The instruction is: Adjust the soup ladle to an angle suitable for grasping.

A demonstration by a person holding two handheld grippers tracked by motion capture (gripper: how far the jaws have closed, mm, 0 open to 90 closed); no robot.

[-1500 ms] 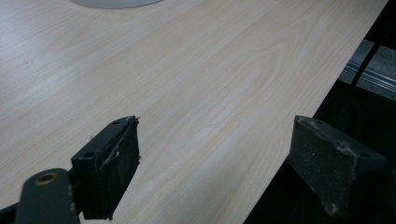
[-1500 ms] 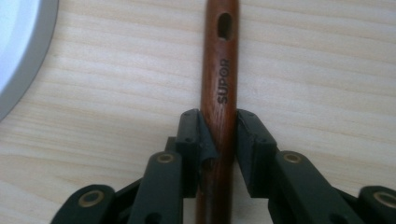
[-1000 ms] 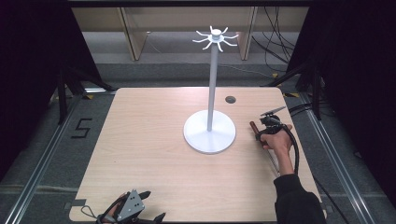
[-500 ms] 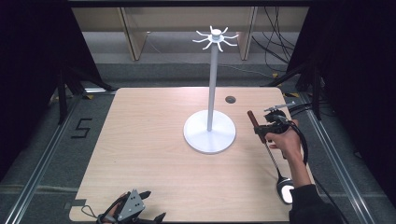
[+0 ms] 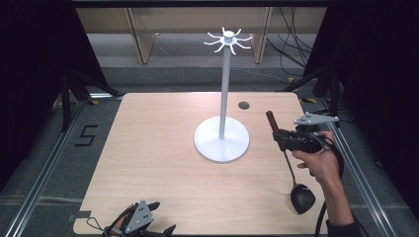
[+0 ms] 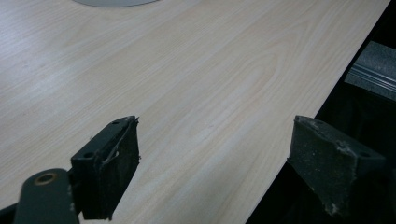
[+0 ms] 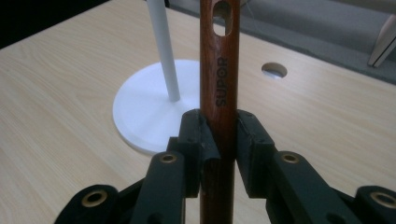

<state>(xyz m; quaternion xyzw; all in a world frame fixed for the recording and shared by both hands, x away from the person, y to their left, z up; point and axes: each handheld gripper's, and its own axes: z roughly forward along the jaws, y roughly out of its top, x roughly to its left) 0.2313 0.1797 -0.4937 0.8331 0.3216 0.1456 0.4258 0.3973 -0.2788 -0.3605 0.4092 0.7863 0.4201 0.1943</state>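
A ladle (image 5: 291,170) with a brown wooden handle (image 7: 219,74) marked SUPOR and a black bowl (image 5: 302,198) is held up at the table's right side. My right gripper (image 5: 282,138) (image 7: 219,140) is shut on the handle, whose hanging hole points up and away. The black bowl hangs low over the table near the front right. A white hanging stand (image 5: 222,139) with a round base, tall pole (image 7: 163,51) and hooked top (image 5: 228,40) is at the table's middle, left of the ladle. My left gripper (image 5: 153,219) (image 6: 215,172) is open at the front edge, with nothing between its pads.
A round cable hole (image 5: 243,105) (image 7: 274,70) lies in the wooden table (image 5: 158,148) behind the stand's base. The table's edge drops to dark floor right of my left gripper (image 6: 364,93). Rails and cables run around the table.
My right gripper has lifted the ladle off the table and tilted its handle end up; the black bowl has come into sight near the front right. The left gripper has not moved.
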